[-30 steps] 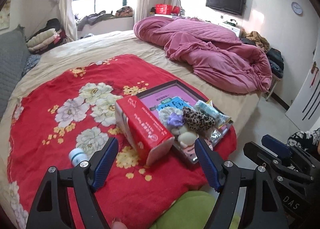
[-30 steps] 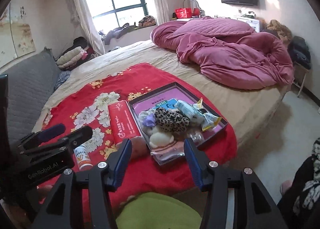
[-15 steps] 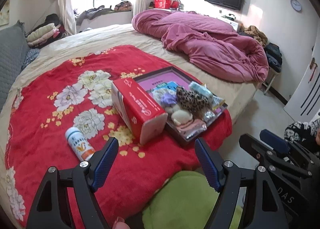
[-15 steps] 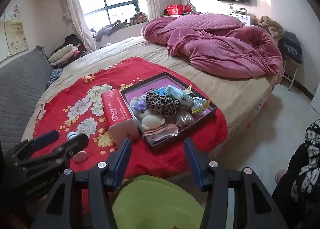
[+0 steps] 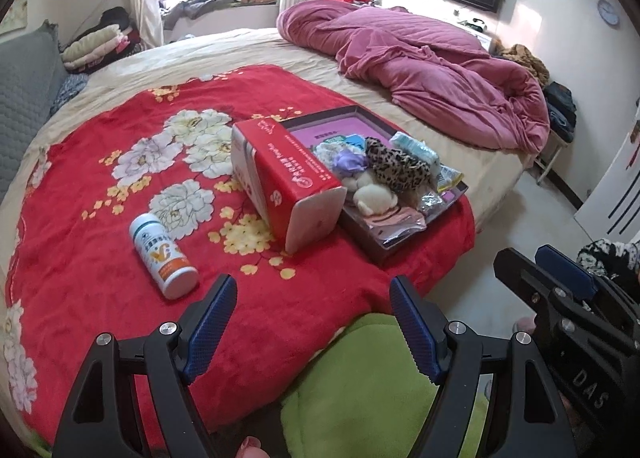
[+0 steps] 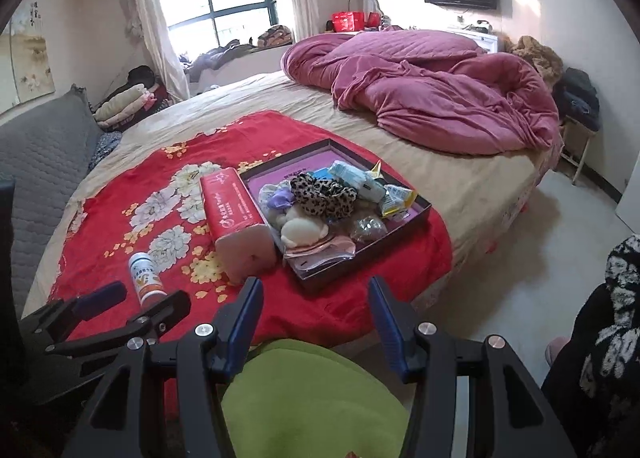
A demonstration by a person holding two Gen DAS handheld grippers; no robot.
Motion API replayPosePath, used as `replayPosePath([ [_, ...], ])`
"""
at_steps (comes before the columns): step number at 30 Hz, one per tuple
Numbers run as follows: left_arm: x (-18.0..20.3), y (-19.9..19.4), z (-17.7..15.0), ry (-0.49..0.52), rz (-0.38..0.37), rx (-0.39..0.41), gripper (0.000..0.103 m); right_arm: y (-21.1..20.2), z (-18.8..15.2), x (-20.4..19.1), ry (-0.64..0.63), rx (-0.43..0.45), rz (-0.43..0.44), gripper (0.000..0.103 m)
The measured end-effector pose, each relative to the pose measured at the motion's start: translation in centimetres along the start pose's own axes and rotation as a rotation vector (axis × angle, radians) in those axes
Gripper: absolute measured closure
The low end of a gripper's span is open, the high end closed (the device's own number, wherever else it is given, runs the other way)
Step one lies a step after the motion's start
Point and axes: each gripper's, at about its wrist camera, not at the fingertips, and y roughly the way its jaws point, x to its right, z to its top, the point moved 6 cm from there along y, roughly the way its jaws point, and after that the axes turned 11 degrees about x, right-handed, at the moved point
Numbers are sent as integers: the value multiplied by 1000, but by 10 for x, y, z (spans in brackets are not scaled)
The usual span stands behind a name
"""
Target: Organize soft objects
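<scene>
A dark shallow tray (image 5: pixel 456 194) (image 6: pixel 416 214) sits on the red floral blanket (image 5: pixel 100 242) (image 6: pixel 120 226) at the bed's near edge. It holds soft items: a leopard-print scrunchie (image 5: pixel 400 172) (image 6: pixel 324 194), a purple piece (image 5: pixel 348 160), a cream plush (image 5: pixel 374 198) (image 6: pixel 300 232) and packets. A red tissue pack (image 5: pixel 288 182) (image 6: pixel 236 214) lies against its left side. A white bottle (image 5: pixel 162 254) (image 6: pixel 145 278) lies further left. My left gripper (image 5: pixel 312 302) and right gripper (image 6: pixel 316 302) are open and empty, held back from the bed.
A crumpled pink duvet (image 5: pixel 420 70) (image 6: pixel 432 86) covers the far right of the bed. A green cushion-like thing (image 5: pixel 380 390) (image 6: pixel 312 398) is just below the grippers. Folded clothes (image 5: pixel 96 46) lie at the far left. Bare floor (image 6: pixel 520 258) is to the right.
Both grippers have drawn back from the bed and the tray, so the tray, tissue pack and bottle look farther away. Both stay open. The objects have not moved.
</scene>
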Motion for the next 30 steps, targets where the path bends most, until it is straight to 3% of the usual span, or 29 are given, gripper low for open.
replayPosePath([
  [9, -14, 0, -6, -15, 36, -6, 23, 1, -10, 2, 6, -17, -6, 49],
  [30, -12, -1, -7, -5, 37, -2, 23, 5, -20, 3, 3, -42, -13, 49],
])
